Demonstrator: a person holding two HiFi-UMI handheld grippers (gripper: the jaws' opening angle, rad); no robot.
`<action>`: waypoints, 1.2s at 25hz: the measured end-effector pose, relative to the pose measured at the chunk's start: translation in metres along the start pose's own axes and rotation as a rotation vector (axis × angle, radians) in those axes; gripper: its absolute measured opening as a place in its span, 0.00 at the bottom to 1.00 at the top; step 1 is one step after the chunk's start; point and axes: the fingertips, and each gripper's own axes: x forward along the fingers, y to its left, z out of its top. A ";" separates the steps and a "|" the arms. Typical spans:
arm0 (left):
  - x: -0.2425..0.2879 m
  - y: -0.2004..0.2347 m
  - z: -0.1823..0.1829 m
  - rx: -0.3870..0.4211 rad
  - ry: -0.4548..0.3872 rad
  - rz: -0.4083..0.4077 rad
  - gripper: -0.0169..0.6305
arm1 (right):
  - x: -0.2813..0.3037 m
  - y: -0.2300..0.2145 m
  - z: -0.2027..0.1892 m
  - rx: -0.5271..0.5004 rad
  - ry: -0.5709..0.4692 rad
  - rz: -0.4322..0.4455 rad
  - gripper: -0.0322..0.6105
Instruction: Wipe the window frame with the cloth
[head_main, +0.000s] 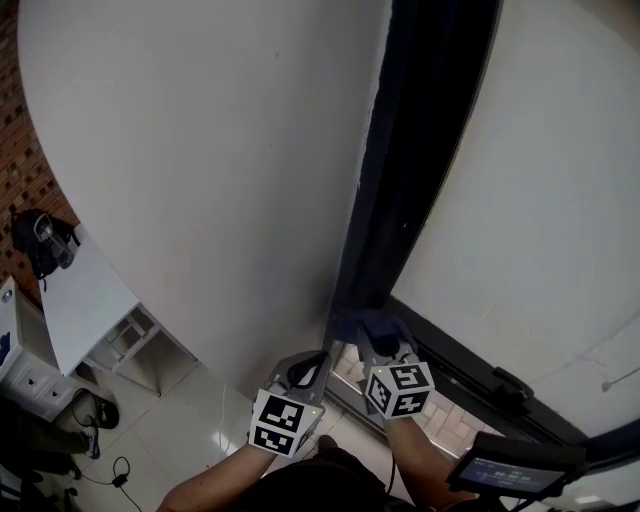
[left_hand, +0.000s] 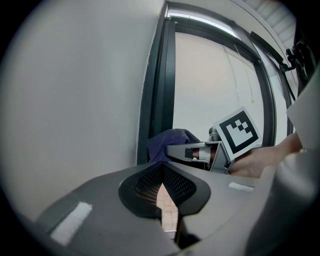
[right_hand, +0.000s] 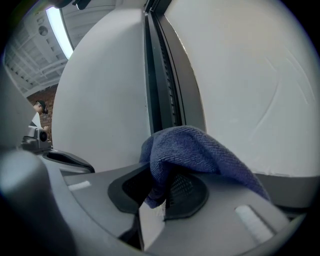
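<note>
The right gripper (right_hand: 161, 195) has its two dark, bumpy pads squeezed shut on a soft blue cloth (right_hand: 200, 150). The fuzzy cloth folds over the top of the jaws in a round lump. It is right by the tall, dark window frame (right_hand: 162, 90), low down. The left gripper (left_hand: 162, 172) has its jaw tips pressed together with nothing in them. It is held just beside the right one, near the smooth white wall (head_main: 200, 150). Both point toward the frame.
</note>
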 end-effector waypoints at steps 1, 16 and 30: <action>0.000 -0.001 0.004 0.004 -0.006 -0.005 0.02 | -0.001 0.000 0.002 0.003 -0.005 0.000 0.15; -0.012 -0.021 0.070 0.023 -0.107 -0.039 0.02 | -0.035 0.006 0.088 -0.051 -0.110 -0.031 0.15; -0.015 -0.028 0.127 0.044 -0.138 -0.051 0.02 | -0.045 0.016 0.169 -0.136 -0.200 -0.026 0.15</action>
